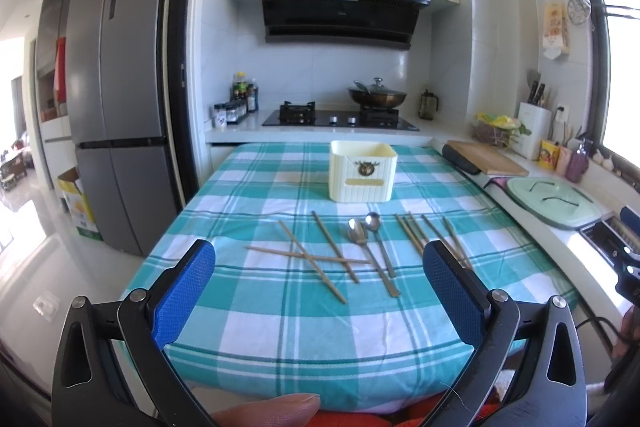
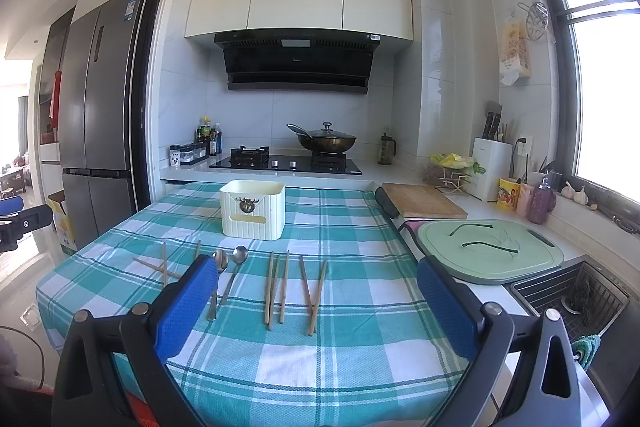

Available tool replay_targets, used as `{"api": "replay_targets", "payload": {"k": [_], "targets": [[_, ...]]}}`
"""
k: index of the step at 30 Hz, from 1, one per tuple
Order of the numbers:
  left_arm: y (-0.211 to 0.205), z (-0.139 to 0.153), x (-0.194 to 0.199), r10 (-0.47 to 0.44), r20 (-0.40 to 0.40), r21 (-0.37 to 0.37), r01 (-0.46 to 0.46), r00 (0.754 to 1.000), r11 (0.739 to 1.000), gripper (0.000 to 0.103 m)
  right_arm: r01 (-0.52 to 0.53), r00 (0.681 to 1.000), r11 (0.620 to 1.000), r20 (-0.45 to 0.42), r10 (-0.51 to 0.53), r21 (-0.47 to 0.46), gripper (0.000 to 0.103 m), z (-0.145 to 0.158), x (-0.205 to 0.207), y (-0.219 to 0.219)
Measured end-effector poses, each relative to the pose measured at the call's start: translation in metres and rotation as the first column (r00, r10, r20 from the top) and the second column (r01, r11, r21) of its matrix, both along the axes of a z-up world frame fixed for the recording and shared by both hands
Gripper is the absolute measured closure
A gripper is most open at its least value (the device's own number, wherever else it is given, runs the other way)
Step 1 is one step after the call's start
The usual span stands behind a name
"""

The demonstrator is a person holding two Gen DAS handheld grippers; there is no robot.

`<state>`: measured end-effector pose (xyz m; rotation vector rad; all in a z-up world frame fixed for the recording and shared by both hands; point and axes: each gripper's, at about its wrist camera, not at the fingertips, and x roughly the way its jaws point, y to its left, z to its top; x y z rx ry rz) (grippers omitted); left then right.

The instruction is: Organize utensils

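Right wrist alone shows the sink (image 2: 576,297); both tools (image 1: 319,263) (image 2: 317,277) gape, empty.

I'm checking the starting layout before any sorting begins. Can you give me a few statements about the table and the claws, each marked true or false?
1. Both the left claw and the right claw are open and hold nothing. True.
2. The two metal spoons already stand inside the cream utensil holder. False: they lie flat on the checked tablecloth, in front of the holder.
3. Some of the left chopsticks lie crossed over one another. True.
4. The right chopsticks are stacked on the wooden cutting board. False: they lie on the tablecloth; the board is on the counter beside the table.
5. A lidded wok sits on the stove. True.
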<state>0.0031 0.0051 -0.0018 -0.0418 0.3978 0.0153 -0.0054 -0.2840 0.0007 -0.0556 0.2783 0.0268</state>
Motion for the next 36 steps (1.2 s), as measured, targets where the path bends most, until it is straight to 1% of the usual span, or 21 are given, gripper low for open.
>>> {"api": "replay_targets", "payload": {"k": [13,36], "targets": [[0.0,-0.0049,-0.0006,0.009,-0.007,-0.005,-0.009,1.0,1.0,0.0,-0.001,1.0,1.0,-0.002,0.001,0.002,0.001,-0.0008,-0.0004,-0.0004],[-0.0017,-0.0006,0.0056,0.025,-0.029,-0.001,-0.025,0.999,1.0,0.0,0.004,1.0,1.0,-0.004,-0.004,0.013,0.001,-0.0035,0.0009,-0.0036]]}}
